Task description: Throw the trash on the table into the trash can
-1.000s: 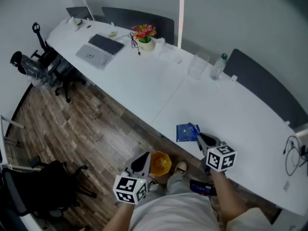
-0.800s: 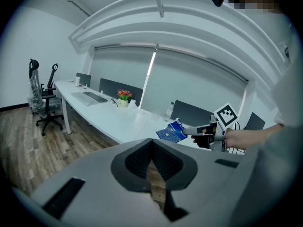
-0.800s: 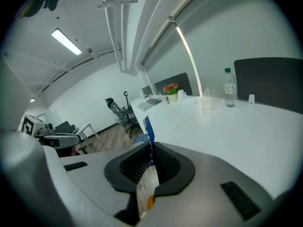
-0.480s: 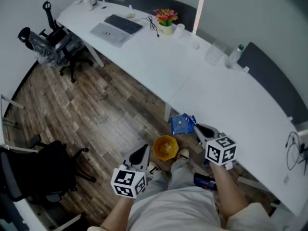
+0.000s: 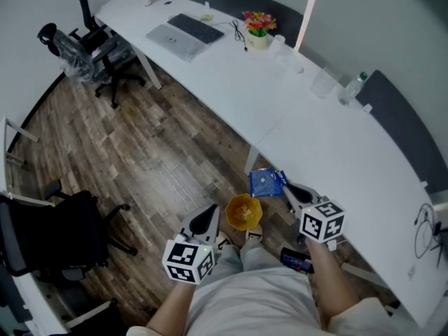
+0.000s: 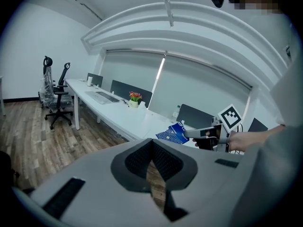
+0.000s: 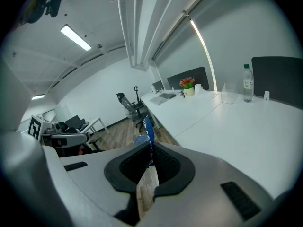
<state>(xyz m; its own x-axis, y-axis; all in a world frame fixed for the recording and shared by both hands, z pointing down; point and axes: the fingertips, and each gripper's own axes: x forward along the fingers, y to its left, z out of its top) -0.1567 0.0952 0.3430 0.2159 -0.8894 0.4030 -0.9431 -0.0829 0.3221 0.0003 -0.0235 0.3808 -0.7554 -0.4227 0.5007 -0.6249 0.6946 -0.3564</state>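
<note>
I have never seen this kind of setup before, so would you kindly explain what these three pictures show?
A person carries two hand-held grippers. One picture looks down from the person's head; the other two look along each hand-held gripper's jaws. The right hand-held gripper is shut on a blue packet, near the yellow trash can on the floor. The left hand-held gripper is shut and empty. The white desk holds a laptop, flowers and a bottle.

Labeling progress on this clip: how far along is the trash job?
Done: the blue wrapper is off the table. In hand: the right tool is shut on it, beside the yellow trash can on the floor. Remaining: move it over the can and release. The left tool is shut, empty.
</note>
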